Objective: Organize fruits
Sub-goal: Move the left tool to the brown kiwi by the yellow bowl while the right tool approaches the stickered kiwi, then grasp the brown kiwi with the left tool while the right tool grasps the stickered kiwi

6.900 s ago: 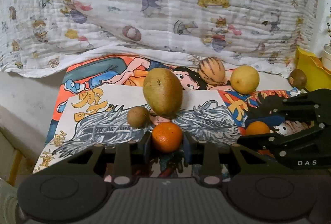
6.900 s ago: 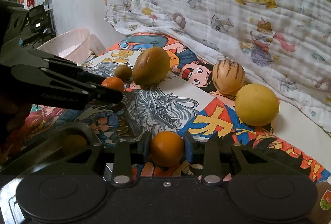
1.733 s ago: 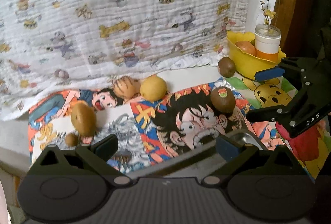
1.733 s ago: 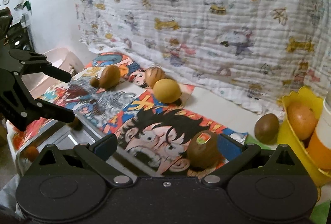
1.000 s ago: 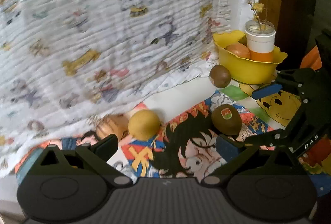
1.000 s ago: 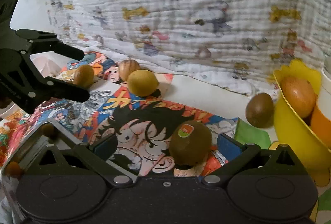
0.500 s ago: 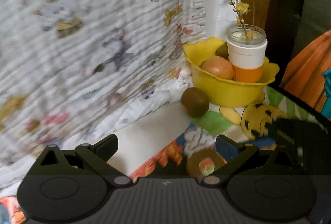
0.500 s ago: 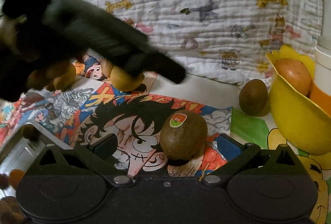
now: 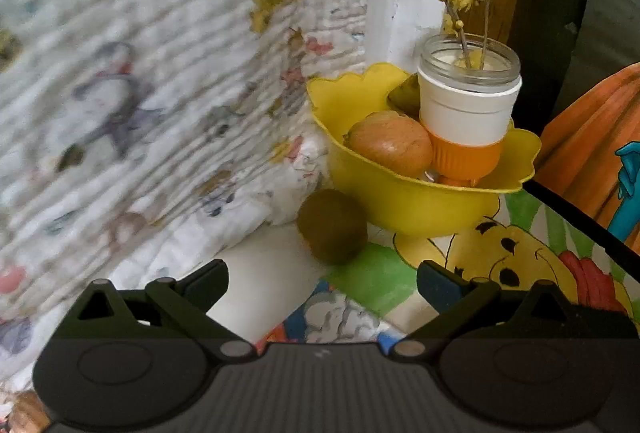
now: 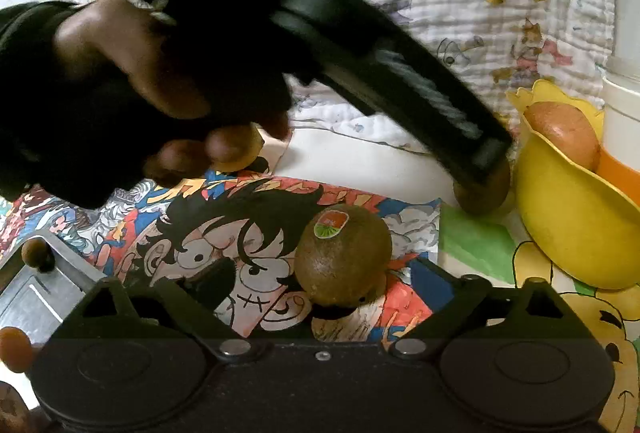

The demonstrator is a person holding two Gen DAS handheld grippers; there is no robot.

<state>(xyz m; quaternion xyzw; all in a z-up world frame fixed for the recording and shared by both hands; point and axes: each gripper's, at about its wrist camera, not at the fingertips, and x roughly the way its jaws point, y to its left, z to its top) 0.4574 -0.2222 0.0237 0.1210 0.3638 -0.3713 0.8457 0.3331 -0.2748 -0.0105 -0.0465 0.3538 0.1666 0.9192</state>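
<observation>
Fruits lie scattered over a cartoon-print cloth [image 10: 280, 201] backed by a white quilted blanket [image 9: 160, 73], and the largest piece of the set-up near them is the yellow bowl [image 9: 404, 201], which sits in the corner and already holds a round orange-brown fruit [image 9: 390, 143] beside a white-and-orange jar [image 9: 468, 113] with yellow sprigs in it; the jar takes up much of the bowl, so room for more fruit looks tight. The left gripper [image 9: 322, 277] hangs with its jaws spread wide and nothing between them, pointed at the plain kiwi [image 9: 332, 225] that rests on the cloth just beside, perhaps touching, the bowl's base, which suggests it is lining up to straddle that fruit. In the right wrist view the left gripper's body and the hand holding it cross the frame and hide part of that kiwi. The right gripper [image 10: 322, 279] is likewise spread wide and empty, with the stickered kiwi [image 10: 343, 260] sitting on the cloth between its fingers but apart from both pads, ready to be closed on. At the left edge a metal tray [image 10: 44, 289] shows, with small brown and orange fruits at its rim, probably where sorted fruit goes. A yellow fruit [image 10: 240, 157] peeks out behind the hand.
</observation>
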